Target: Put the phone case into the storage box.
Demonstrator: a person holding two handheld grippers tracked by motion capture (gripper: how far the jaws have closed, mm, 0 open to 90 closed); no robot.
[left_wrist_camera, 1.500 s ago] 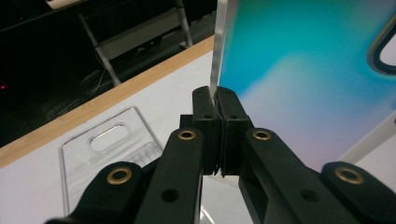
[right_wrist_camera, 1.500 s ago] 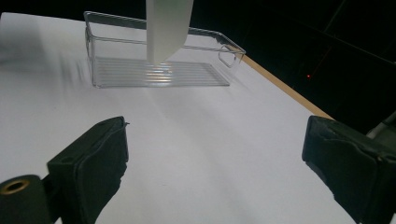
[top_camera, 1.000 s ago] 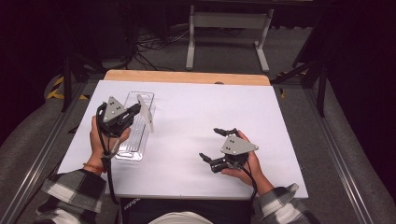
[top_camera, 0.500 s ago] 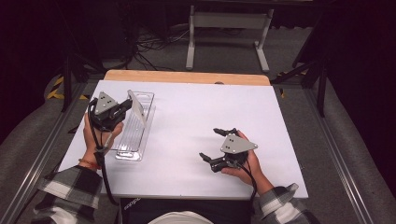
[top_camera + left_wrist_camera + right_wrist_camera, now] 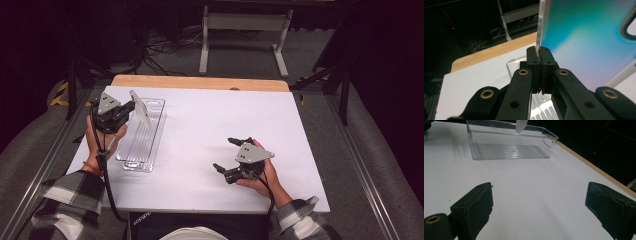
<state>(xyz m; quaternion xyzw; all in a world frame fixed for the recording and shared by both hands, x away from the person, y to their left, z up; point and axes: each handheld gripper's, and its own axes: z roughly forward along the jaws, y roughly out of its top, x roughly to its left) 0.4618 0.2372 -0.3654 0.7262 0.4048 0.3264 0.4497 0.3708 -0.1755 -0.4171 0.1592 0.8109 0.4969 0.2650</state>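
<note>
Left gripper (image 5: 125, 111): I have it clamped on the edge of a thin clear plate (image 5: 140, 108), upper left of the high view.
Plate: tilted, raised above the clear tray (image 5: 152, 145).
Right gripper (image 5: 234, 155): mine rests on the white table (image 5: 200, 125), lower centre-right, jaws wide apart, nothing between.

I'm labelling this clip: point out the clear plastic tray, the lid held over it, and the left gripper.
clear plastic tray (image 5: 136, 161): high view, ribbed floor near its front end.
lid (image 5: 140, 108): high view, middle of the tilted panel.
left gripper (image 5: 539, 58): left gripper view, between the fingertips pinching the lid's edge.
</note>
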